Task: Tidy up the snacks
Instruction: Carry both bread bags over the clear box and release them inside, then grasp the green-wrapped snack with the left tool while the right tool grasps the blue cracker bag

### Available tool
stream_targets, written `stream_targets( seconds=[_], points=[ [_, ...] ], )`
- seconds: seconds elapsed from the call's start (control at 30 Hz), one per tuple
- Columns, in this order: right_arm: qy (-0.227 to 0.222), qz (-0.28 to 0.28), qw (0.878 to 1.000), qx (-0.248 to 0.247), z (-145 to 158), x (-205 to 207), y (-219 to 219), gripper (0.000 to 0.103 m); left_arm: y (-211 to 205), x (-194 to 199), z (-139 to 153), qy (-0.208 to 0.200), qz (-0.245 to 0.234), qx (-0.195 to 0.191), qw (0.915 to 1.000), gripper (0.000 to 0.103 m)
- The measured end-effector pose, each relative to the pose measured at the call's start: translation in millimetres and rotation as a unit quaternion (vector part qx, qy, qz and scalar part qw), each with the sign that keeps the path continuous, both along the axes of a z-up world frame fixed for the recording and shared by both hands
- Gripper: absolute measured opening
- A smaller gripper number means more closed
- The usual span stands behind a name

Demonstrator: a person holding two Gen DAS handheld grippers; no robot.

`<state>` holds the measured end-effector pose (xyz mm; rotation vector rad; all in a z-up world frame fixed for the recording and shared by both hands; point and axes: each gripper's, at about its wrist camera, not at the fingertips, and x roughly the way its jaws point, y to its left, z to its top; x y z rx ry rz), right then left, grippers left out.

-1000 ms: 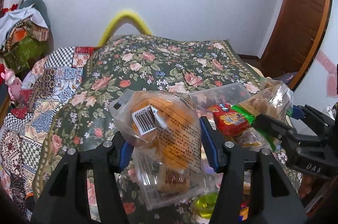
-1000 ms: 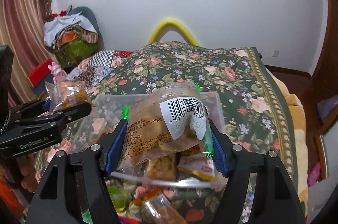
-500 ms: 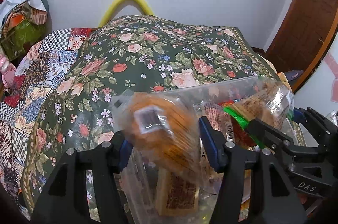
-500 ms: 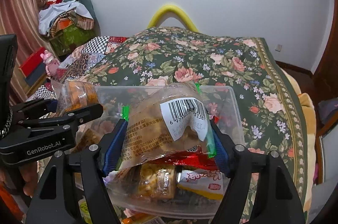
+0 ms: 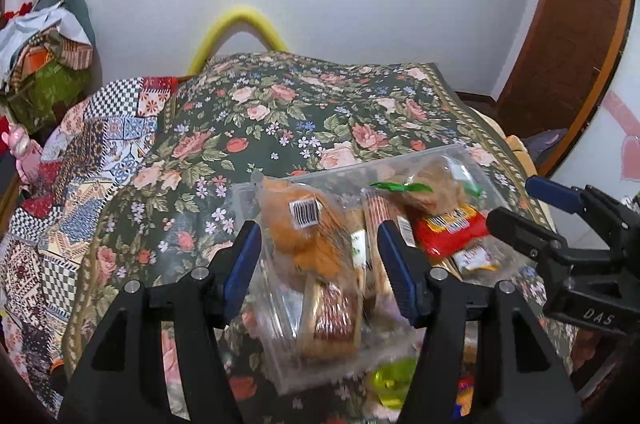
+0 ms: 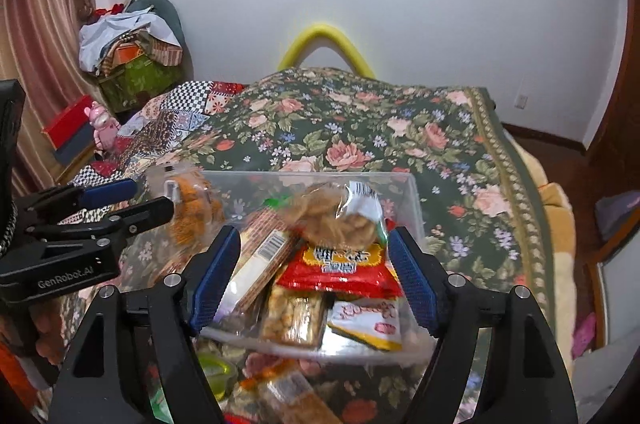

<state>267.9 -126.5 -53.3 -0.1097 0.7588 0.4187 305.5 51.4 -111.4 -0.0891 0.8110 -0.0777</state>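
A clear plastic bin (image 6: 412, 192) sits on the floral bedspread and holds several snack packs. An orange snack bag (image 5: 308, 236) with a barcode lies blurred in the bin's left part, free of my left gripper (image 5: 320, 264), which is open above it. A brown snack bag (image 6: 340, 216) with green ends lies blurred on a red pack (image 6: 344, 264), free of my right gripper (image 6: 312, 264), which is open above the bin. The orange bag (image 6: 192, 208) also shows in the right wrist view, and the brown bag (image 5: 424, 192) in the left wrist view.
More loose snacks (image 6: 288, 392) and a yellow-green cup (image 5: 390, 380) lie on the bedspread (image 6: 360, 128) in front of the bin. A patchwork quilt (image 5: 80, 164) lies at the left. A wooden door (image 5: 572, 24) stands at the right.
Both grippers have opened and let go of their bags, which have dropped into the bin. Both cameras have pulled back a little.
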Motion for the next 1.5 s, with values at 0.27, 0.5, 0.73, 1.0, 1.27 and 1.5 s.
stream_targets(
  seconds=[0.27, 0.5, 0.73, 1.0, 1.27, 1.5],
  points=[
    [-0.015, 0.001, 1.0, 0.001, 13.0, -42.2, -12.7, 0.078, -3.7, -50.1, 19.6, -0.01, -0.017, 0.011, 0.9997, 0.066],
    [0.003, 0.002, 1.0, 0.001, 0.6, -75.0, -21.0, 0.079, -9.1, -90.9, 15.0, 0.003, -0.031, 0.007, 0.9995, 0.067],
    [0.05, 0.01, 0.999, -0.003, -32.1, -99.9, -17.4, 0.079, -14.2, -120.7, -12.2, 0.038, -0.041, 0.001, 0.9985, 0.068],
    [0.112, 0.03, 0.993, -0.024, -77.5, -116.0, -0.8, 0.079, -13.3, -137.3, -53.0, 0.088, -0.037, -0.012, 0.9954, 0.068],
    [0.125, 0.026, 0.992, -0.024, -93.8, -118.7, 0.8, 0.078, -16.5, -143.1, -69.1, 0.109, -0.046, -0.027, 0.9926, 0.068],
    [0.12, 0.026, 0.992, -0.004, -91.2, -121.1, -12.3, 0.064, -41.8, -139.1, -76.4, 0.118, -0.08, -0.025, 0.9895, 0.068]
  ],
)
